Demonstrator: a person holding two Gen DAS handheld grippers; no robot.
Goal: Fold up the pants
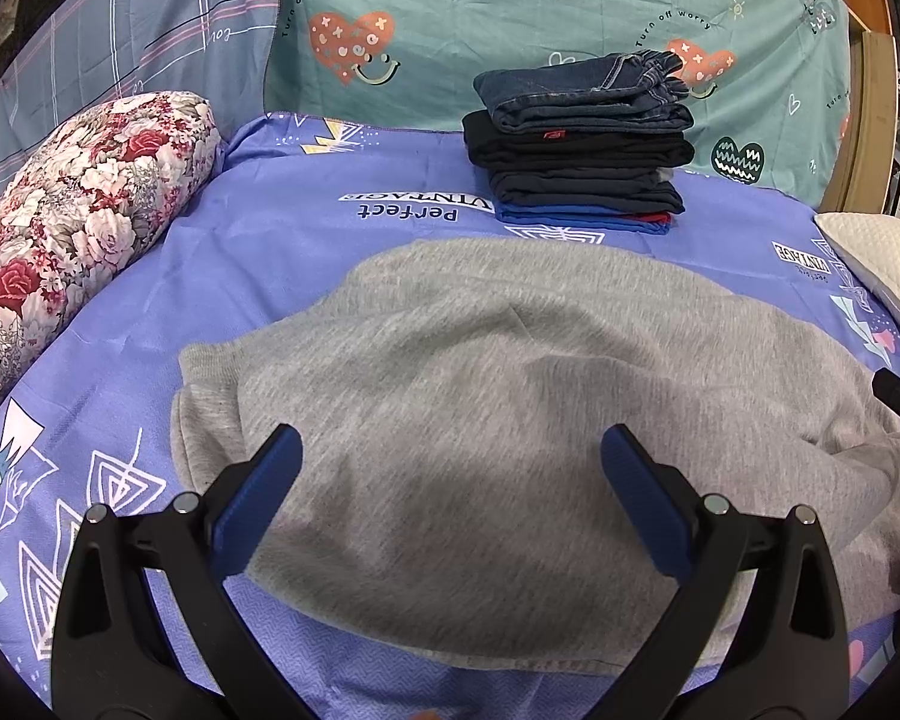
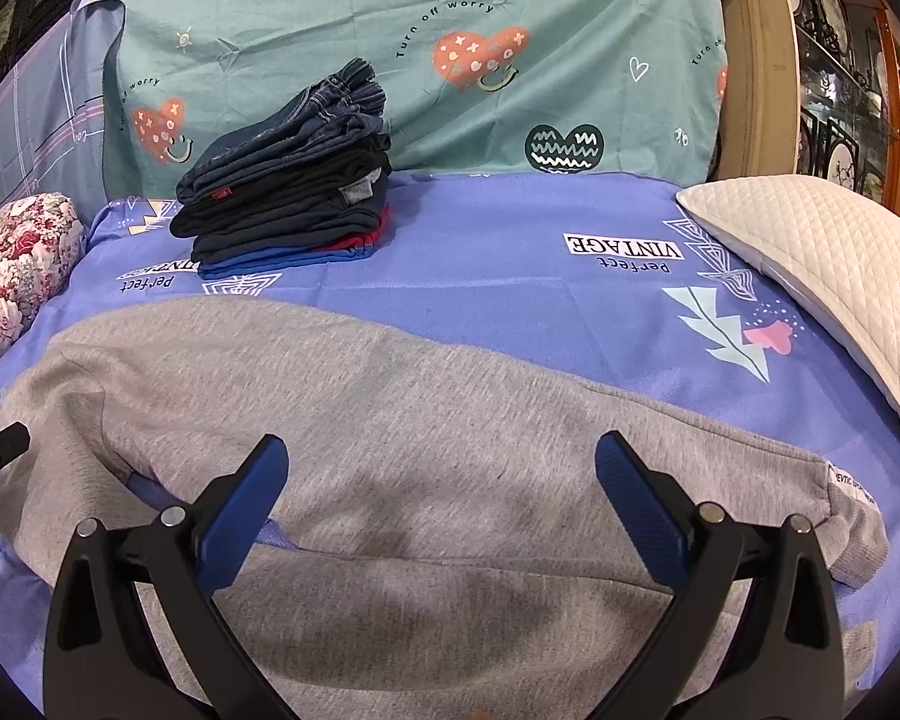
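**A:** Where do we find the grey pants (image 1: 480, 372)?

**B:** They lie flat on the bed (image 2: 510, 276), across the purple sheet, in front of both tools. In the right wrist view a cuff with a small label (image 2: 849, 489) sits at about 3 o'clock; the two legs appear to lie one along the other, with a seam line running between them at 6 o'clock.

**A:** And the tools?

**B:** The left tool (image 1: 450, 480) has its jaws spread wide over the cloth, holding nothing. The right tool (image 2: 441, 480) is the same: jaws apart, empty, above the legs.

**A:** How do we do this step well?

**B:** We judge the next fold is crosswise. We should pinch both layers at the cuff end, lift evenly, and lay the edge square on the far end. A one-layer pinch would leave the fold skewed.

**A:** Where would the pants go?

**B:** Likely onto the stack of folded clothes (image 1: 582, 150) at 12 o'clock.
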